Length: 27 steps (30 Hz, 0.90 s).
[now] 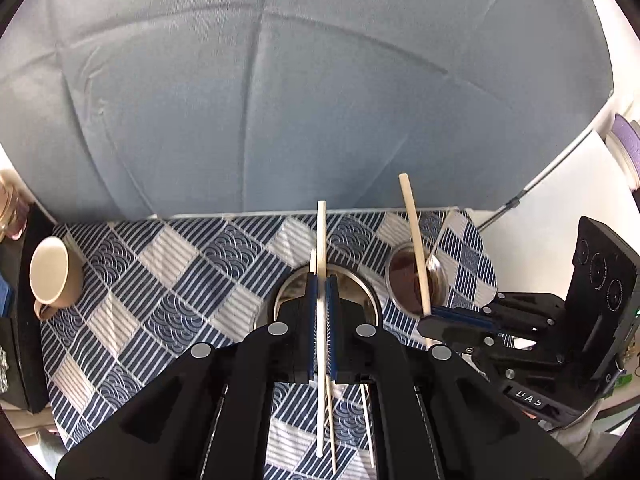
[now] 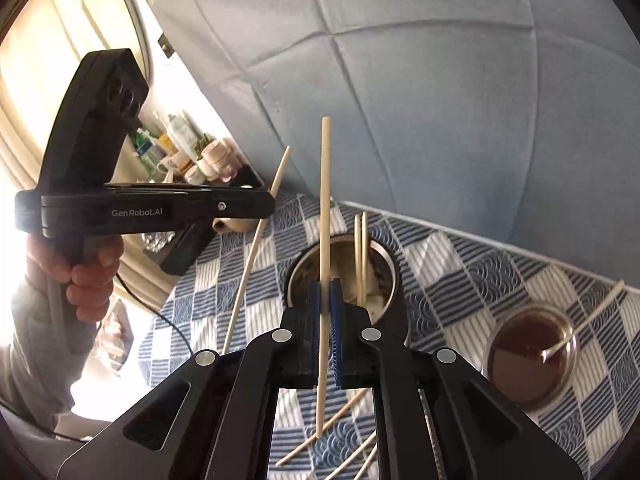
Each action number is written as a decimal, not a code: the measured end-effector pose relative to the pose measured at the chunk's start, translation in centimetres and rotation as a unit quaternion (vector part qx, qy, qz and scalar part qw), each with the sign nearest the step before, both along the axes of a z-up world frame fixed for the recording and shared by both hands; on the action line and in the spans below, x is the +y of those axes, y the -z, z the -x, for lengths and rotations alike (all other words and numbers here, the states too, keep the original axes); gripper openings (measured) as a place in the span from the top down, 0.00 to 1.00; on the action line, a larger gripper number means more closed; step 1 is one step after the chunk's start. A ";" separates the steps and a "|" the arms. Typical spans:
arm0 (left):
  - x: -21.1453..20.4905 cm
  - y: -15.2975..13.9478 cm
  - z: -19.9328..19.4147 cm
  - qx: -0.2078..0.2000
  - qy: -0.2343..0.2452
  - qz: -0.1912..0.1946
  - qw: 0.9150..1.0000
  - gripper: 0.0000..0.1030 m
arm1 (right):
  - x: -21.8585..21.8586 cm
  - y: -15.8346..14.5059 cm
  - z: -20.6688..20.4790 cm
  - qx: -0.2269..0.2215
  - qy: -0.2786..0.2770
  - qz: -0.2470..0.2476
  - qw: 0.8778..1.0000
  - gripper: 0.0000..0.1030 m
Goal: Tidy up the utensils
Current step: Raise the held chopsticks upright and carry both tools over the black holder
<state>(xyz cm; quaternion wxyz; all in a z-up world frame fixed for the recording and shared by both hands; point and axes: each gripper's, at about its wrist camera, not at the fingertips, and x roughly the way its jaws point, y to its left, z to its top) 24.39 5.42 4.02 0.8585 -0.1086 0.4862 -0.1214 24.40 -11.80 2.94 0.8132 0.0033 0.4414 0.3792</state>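
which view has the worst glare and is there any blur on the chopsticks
Right wrist view: window light blows out the left edge behind the hand; the chopstick in the right gripper looks slightly smeared. Left wrist view: evenly lit, its chopstick sharp; fisheye bends both.

a big padded blue-grey headboard (image 1: pixel 280 100) with stitched seams fills the back. below it lies a blue and white patchwork cloth (image 1: pixel 168 280). on the left of the right wrist view, a bright window with pale curtains (image 2: pixel 48 40) glares, above a shelf of bottles (image 2: pixel 180 140).
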 end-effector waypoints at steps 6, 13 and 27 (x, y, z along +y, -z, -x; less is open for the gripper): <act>0.7 -0.7 -1.8 -0.017 -0.003 0.014 1.000 0.95 | 1.3 -1.3 -1.8 -0.037 -0.018 -0.012 0.999 0.95; 1.1 -0.8 -3.9 -0.023 -0.007 0.030 0.999 0.96 | 2.1 -0.7 -4.0 -0.029 -0.020 -0.018 0.999 0.95; 1.0 -1.2 -4.7 -0.049 -0.020 0.017 0.998 0.96 | 2.4 0.6 -5.3 -0.028 -0.021 -0.039 0.999 0.95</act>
